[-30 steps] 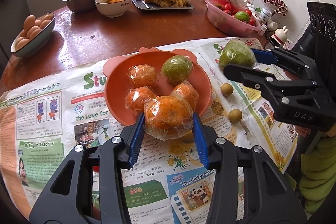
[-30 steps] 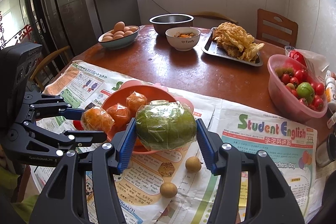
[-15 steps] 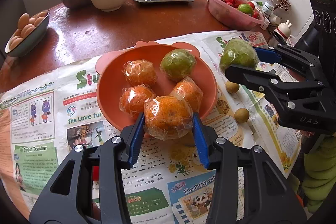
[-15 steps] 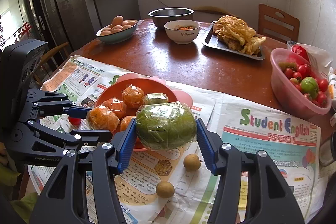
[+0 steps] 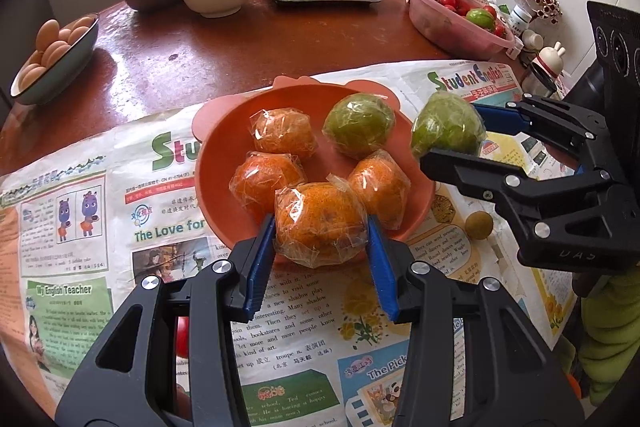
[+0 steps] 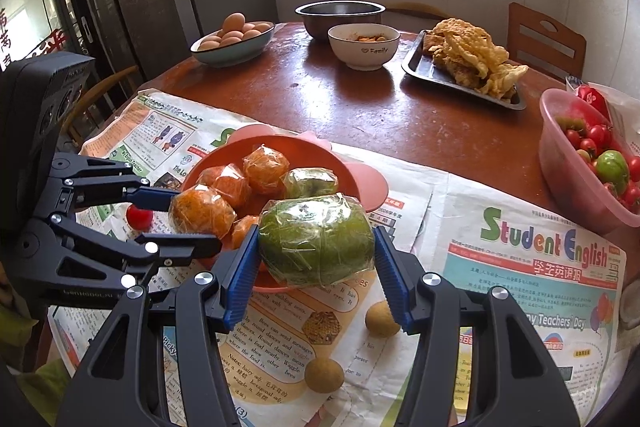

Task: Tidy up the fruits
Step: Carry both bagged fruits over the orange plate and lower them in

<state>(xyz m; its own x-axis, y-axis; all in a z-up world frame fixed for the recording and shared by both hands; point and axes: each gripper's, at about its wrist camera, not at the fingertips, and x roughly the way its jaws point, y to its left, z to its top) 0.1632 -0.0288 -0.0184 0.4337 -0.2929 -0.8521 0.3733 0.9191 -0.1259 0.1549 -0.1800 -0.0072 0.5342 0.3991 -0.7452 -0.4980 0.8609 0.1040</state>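
The left gripper is clamped on a plastic-wrapped round orange, and over the last second it has carried the fruit forward from the newspaper's near edge until it hangs above the near rim of the salmon-pink plastic bowl. Beyond its fingertips, three wrapped oranges and one wrapped green citrus already lie in that bowl. To the right, the right gripper grips a larger green fruit in cling film; it too has edged closer and now sits just outside the bowl's right rim. Both fruits look about ready to be dropped in, so the sorting seems well along, with release the likely next step.

Ahead of the right gripper and below it, two small round brown fruits rest loose on the newspaper, and a small red tomato lies beside the left gripper's fingers; these are not yet gathered.

Readable print: "Student English" and "Teachers' Day" on the right sheet, "The Love for" and "My English Teacher" on the left, and "Family" on the white ceramic bowl far ahead.
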